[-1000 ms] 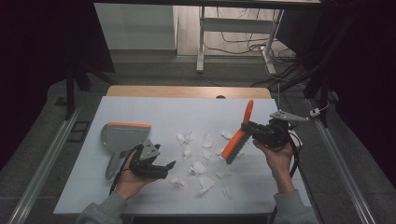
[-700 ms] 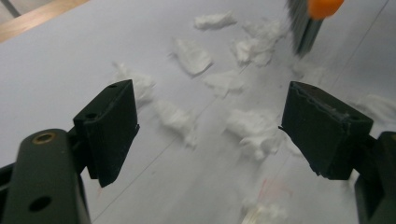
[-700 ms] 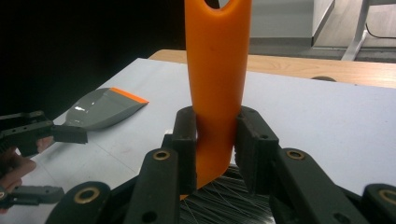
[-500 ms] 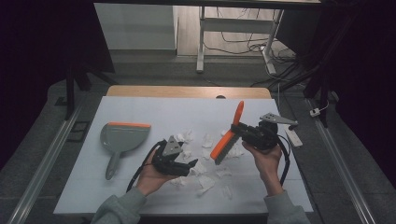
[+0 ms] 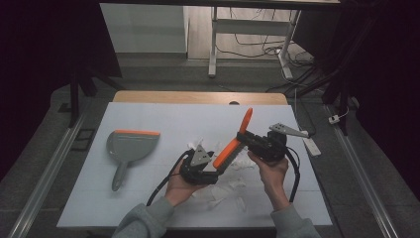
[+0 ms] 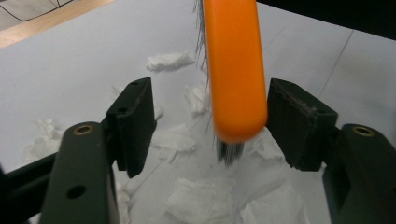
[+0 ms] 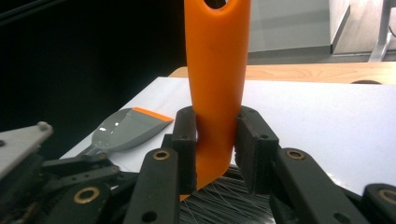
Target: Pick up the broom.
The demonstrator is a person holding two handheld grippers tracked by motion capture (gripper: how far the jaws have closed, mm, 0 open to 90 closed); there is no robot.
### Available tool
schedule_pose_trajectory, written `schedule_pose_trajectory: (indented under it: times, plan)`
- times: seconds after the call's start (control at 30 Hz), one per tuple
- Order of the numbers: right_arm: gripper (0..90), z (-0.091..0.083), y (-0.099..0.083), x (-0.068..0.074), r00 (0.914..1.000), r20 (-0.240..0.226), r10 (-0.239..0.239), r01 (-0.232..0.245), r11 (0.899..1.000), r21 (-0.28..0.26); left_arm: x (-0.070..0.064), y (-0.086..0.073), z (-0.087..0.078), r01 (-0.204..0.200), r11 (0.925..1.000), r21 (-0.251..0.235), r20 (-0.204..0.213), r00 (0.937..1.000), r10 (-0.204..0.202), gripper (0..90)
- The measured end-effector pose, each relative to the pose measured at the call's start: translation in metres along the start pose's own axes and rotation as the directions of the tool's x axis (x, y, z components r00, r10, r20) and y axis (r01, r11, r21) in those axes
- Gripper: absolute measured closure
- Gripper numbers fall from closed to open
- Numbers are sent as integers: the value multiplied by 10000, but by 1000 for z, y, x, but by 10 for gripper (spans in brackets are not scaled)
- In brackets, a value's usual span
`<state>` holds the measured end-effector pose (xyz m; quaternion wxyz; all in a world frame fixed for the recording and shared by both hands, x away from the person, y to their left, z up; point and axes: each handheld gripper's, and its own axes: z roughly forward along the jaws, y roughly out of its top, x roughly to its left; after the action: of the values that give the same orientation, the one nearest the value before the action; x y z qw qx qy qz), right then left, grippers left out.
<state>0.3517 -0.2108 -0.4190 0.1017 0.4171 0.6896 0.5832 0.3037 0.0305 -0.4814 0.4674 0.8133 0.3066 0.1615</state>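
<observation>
An orange hand brush (image 5: 233, 144) slants over the white table cover (image 5: 163, 119), handle end up and back. My right gripper (image 5: 243, 137) is shut on its handle; in the right gripper view the handle (image 7: 217, 70) rises between the clamped jaws of that gripper (image 7: 215, 144), with bristles (image 7: 219, 200) below. My left gripper (image 5: 212, 171) is open, and the brush's lower end (image 6: 236, 70) hangs between the spread jaws of this gripper (image 6: 217, 107) without touching them. Dark bristles (image 6: 229, 151) point down at crumpled white paper scraps (image 6: 201, 198).
A grey dustpan (image 5: 130, 144) with an orange lip lies flat at the left, also visible as the dustpan (image 7: 123, 128) in the right gripper view. Several paper scraps (image 5: 233, 184) are scattered around the hands. A wooden table edge (image 5: 198, 96) runs along the back.
My left gripper has left the dustpan and moved right to the brush. My right gripper has carried the brush left and down, so that its lower end now sits between the left jaws.
</observation>
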Motion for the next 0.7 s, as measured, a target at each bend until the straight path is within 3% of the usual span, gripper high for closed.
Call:
schedule_pose_trajectory:
  times: [0.13, 0.3, 0.43, 0.5, 0.7]
  plan:
    - [711, 5, -4, 2, 9992, -275, 287, -288, 9996, -49, 0, -4, 7, 86, 9998, -152, -124, 9999, -88, 453]
    - [710, 9, -9, 3, 9986, -363, 374, -371, 9993, 86, 4, -7, 10, -38, 9999, 109, -230, 9997, 40, 709]
    - [710, 11, -10, 3, 9976, -464, 506, -500, 9987, 140, 8, -8, 9, 62, 9999, 147, -384, 9992, -57, 758]
    - [709, 12, -10, 5, 9976, -522, 444, -442, 9990, 53, 8, -6, 4, -139, 9998, 165, -579, 9982, 149, 768]
    - [669, 11, -8, 6, 9967, -815, -34, 32, 10000, -22, 13, -1, -5, -408, 9985, 376, -401, 9983, 423, 776]
